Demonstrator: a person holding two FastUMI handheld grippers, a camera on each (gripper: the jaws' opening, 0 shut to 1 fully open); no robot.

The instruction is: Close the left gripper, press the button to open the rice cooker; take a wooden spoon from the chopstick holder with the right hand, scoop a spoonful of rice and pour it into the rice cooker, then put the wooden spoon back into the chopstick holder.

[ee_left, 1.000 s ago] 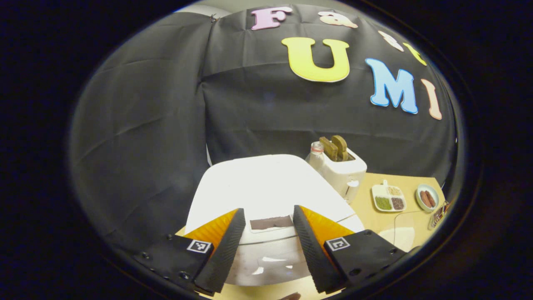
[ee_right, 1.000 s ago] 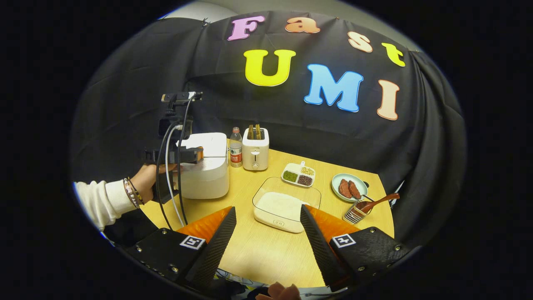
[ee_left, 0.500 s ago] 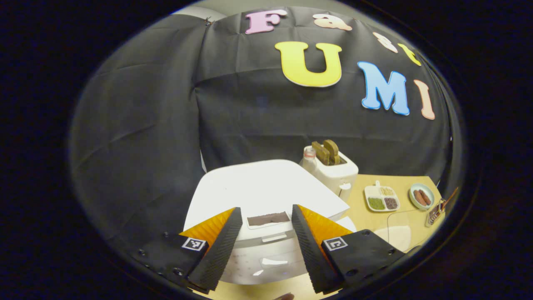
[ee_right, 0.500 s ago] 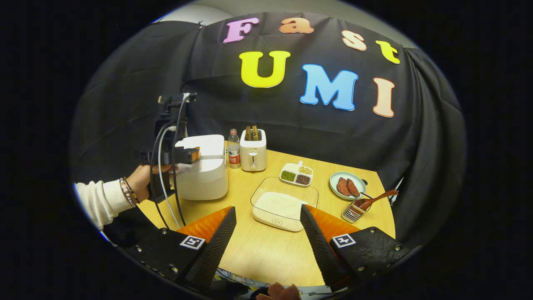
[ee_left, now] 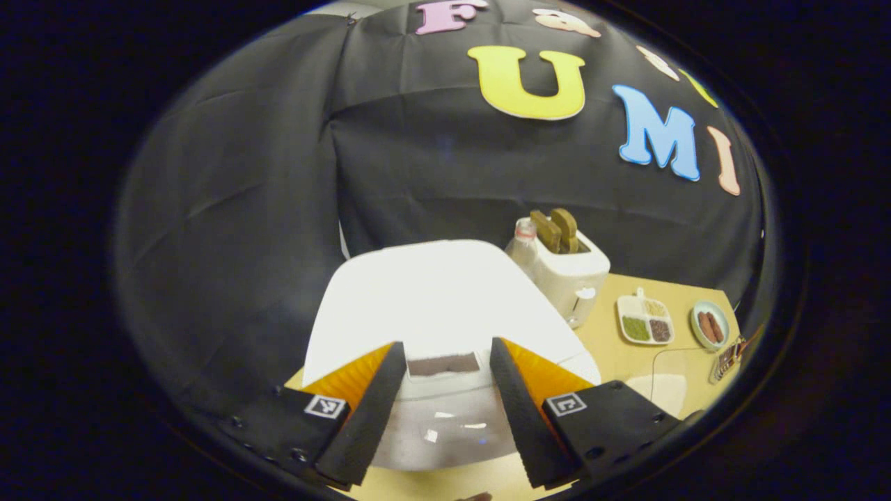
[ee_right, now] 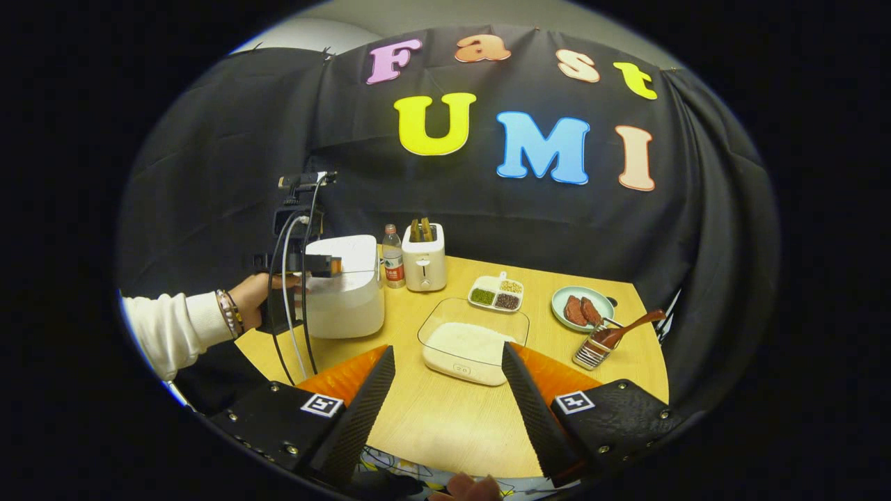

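With its fingers spread wide and empty, the left gripper [ee_left: 440, 410] hovered at the closed rice cooker [ee_left: 431, 306] on the counter [ee_right: 452, 417], so it risked straddling the lid button instead of pressing it.

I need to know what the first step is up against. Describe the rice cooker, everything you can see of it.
The rice cooker is a white, boxy appliance with rounded corners and a smooth, plastic-looking shell. Its lid is shut. A small dark panel sits at the front edge of its top, with a glossy front face below. It stands upright at the wooden table's left end, beside a bottle. The left gripper, open, frames that panel; whether it touches is unclear.
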